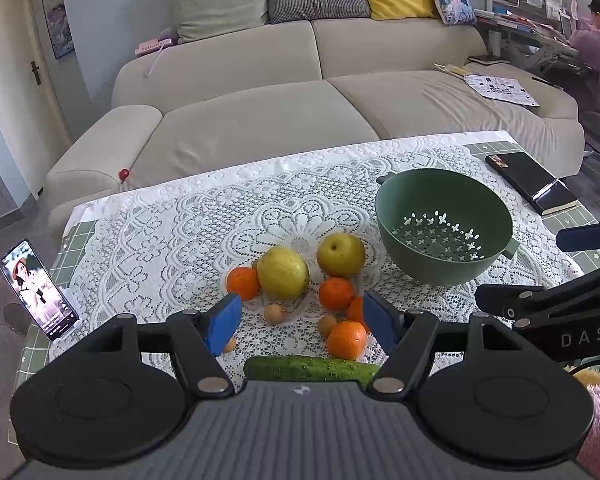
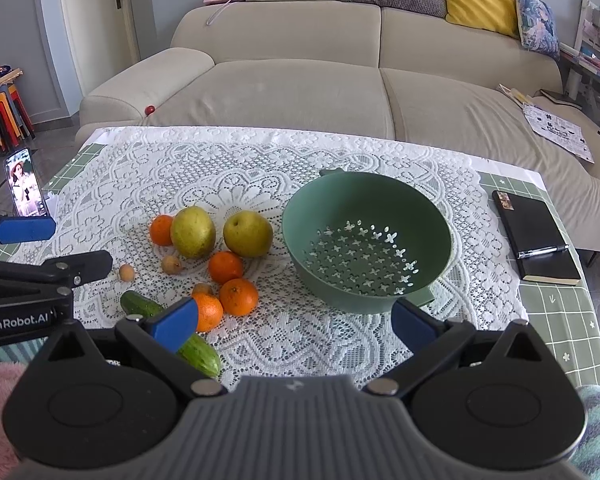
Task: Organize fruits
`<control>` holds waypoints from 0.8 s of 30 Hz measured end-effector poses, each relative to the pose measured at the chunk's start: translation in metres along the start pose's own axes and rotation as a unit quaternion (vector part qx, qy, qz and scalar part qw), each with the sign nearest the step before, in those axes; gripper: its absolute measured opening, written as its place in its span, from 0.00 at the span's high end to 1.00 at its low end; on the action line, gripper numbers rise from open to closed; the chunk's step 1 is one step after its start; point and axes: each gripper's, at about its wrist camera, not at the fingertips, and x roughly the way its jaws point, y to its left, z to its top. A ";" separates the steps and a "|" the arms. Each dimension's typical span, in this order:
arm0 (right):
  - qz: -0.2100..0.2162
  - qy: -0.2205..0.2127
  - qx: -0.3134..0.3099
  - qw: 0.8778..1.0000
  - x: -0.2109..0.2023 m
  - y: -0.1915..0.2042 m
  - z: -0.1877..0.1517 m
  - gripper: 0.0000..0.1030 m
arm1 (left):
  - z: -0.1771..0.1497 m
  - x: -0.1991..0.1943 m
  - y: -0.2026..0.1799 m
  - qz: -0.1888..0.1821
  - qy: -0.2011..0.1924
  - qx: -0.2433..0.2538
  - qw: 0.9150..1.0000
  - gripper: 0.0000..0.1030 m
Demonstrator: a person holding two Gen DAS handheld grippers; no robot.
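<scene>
Both the left hand-held gripper (image 1: 302, 322) and the right hand-held gripper (image 2: 294, 322) hover wide open, holding nothing. Fruits (image 2: 212, 256) lie left of the empty green colander (image 2: 366, 240) on the bench (image 2: 556, 304).

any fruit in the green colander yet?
No, the green colander shows only its bare perforated bottom, while the oranges and pears lie on the lace cloth beside it.
</scene>
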 end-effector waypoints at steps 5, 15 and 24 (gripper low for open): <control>0.000 0.000 0.000 1.000 0.000 0.000 0.000 0.04 | -0.001 0.001 0.001 -0.001 0.004 -0.004 1.000 0.20; 0.000 0.001 -0.001 1.000 0.000 0.001 -0.001 0.04 | 0.000 0.002 0.002 -0.001 0.007 -0.005 1.000 0.20; 0.002 0.005 -0.003 1.000 0.002 0.001 -0.001 0.04 | -0.002 0.002 0.002 -0.002 0.009 -0.005 1.000 0.20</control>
